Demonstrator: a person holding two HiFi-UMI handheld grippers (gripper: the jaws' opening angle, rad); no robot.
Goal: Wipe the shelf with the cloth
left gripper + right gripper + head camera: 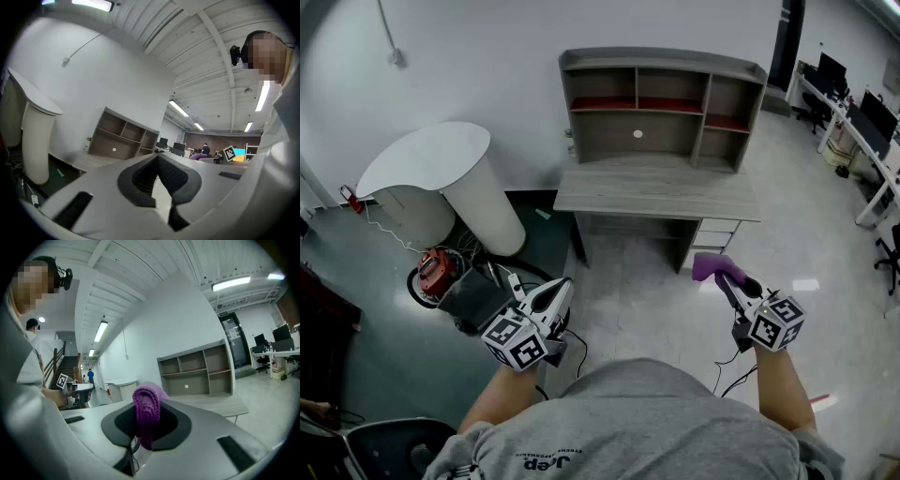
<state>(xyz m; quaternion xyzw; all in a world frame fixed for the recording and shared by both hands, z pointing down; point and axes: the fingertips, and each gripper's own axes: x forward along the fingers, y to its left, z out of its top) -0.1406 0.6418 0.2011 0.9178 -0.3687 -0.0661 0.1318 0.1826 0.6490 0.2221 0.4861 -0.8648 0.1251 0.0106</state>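
Note:
A grey wooden desk [656,192] with a shelf hutch [662,106] stands against the white wall ahead of me. A purple cloth [713,266] is pinched in my right gripper [724,278], held low in front of the desk's right side; the same cloth [147,412] fills the right gripper [146,420] jaws in the right gripper view. My left gripper [562,289] hangs at the left, short of the desk, its jaws closed with nothing between them [157,174]. The hutch [123,137] shows far off in the left gripper view.
A white curved-top stand [450,187] sits left of the desk, with a red device [437,270] and cables on the floor beside it. Office desks and chairs [862,122] line the far right. A dark chair [389,445] is at my lower left.

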